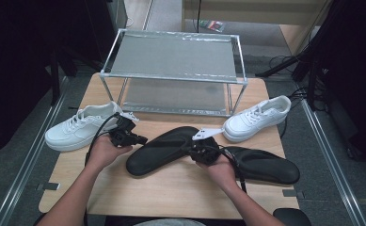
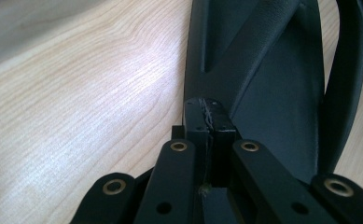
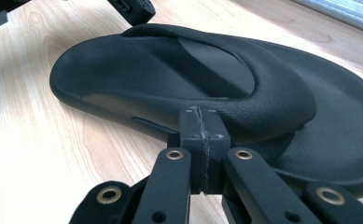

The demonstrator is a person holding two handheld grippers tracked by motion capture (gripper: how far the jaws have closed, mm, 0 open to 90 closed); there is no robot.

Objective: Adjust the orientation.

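Observation:
Two black strap sandals lie on the wooden table [image 1: 171, 188]: one in the middle [image 1: 164, 148], the other to the right [image 1: 265, 165]. My left gripper [image 1: 142, 140] is at the middle sandal's left end, and my right gripper [image 1: 191, 149] at its right side. In the left gripper view the pads [image 2: 209, 116] are pressed together, empty, just short of the sandal's sole and strap [image 2: 272, 84]. The right gripper's pads [image 3: 202, 123] are also together with nothing between them, right against the sandal's side edge [image 3: 216, 79]. Both grippers are shut.
A white sneaker [image 1: 82, 127] lies at the table's left and another [image 1: 258, 117] at the right back. A metal-framed two-shelf rack [image 1: 171, 56] stands across the back. The left gripper's tip [image 3: 132, 9] shows beyond the sandal in the right gripper view.

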